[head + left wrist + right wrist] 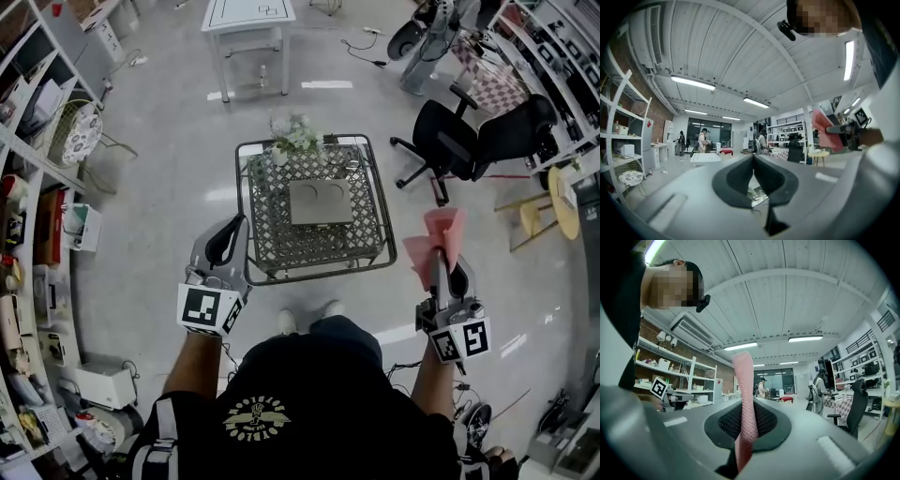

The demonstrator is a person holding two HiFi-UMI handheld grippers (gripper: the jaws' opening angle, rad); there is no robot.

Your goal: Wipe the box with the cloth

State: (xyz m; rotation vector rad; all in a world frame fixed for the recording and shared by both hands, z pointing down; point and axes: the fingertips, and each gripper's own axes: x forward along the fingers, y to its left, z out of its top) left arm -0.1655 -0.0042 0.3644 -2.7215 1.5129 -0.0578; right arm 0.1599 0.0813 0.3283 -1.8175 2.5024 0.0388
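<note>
A workshop with a pale grey floor (169, 187) and cluttered shelves (28, 197) along both sides. At the centre stands a metal lattice table (371, 202) with a flat grey box (320, 202) lying on top, just in front of a small plant (295, 138). A person stands before the table with both tools raised, well apart from the box. The left gripper (236, 225) is pinched together with nothing in it. The right gripper (457, 272) is clamped on a pink cloth (436, 242), which sticks up above its jaws.
</note>
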